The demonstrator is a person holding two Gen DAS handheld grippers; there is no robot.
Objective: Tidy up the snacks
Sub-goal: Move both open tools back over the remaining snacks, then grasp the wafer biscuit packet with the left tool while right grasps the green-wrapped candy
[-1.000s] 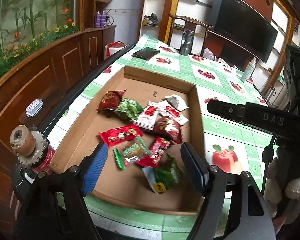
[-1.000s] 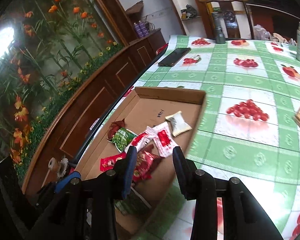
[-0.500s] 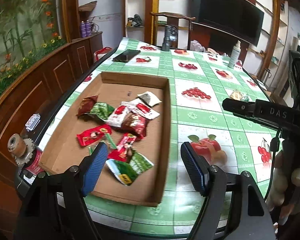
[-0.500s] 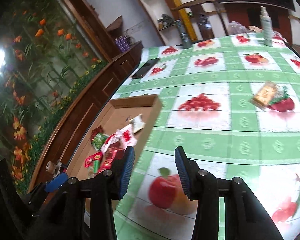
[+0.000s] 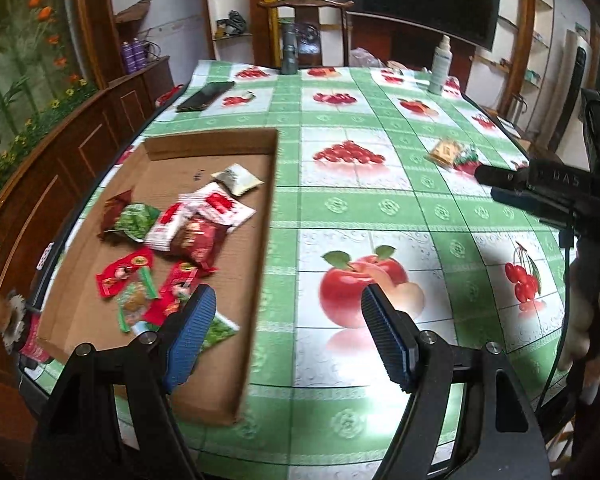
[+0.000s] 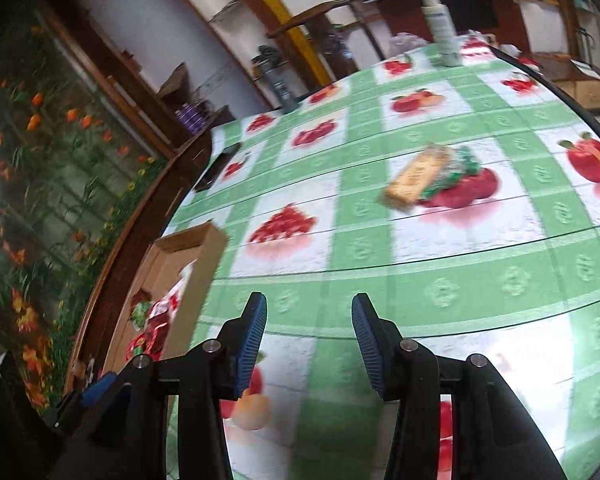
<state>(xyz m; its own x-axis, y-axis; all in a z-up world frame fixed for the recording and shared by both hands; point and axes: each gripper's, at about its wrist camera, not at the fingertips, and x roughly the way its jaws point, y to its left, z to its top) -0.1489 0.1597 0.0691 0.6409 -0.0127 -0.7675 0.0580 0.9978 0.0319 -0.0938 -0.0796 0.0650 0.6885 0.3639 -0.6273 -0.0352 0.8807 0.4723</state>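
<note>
A shallow cardboard tray (image 5: 256,264) lies at the table's left and holds several red, green and white snack packets (image 5: 198,220). The tray also shows in the right wrist view (image 6: 196,280). Two loose snacks, a tan packet (image 6: 414,178) and a green one (image 6: 456,170), lie together on the tablecloth far right of the tray; they also show in the left wrist view (image 5: 446,152). My left gripper (image 5: 288,324) is open and empty above the tray's right edge. My right gripper (image 6: 310,328) is open and empty above the tablecloth, short of the loose snacks.
A black phone (image 5: 206,96), a dark bottle (image 5: 290,54) and a white spray bottle (image 5: 440,66) stand at the table's far end. A wooden chair (image 5: 306,24) is behind it. A wooden cabinet (image 5: 60,168) runs along the left edge.
Both grippers have swung right, away from the tray toward the open tablecloth. The loose tan and green snacks have come closer in the right wrist view. Both stay open and empty.
</note>
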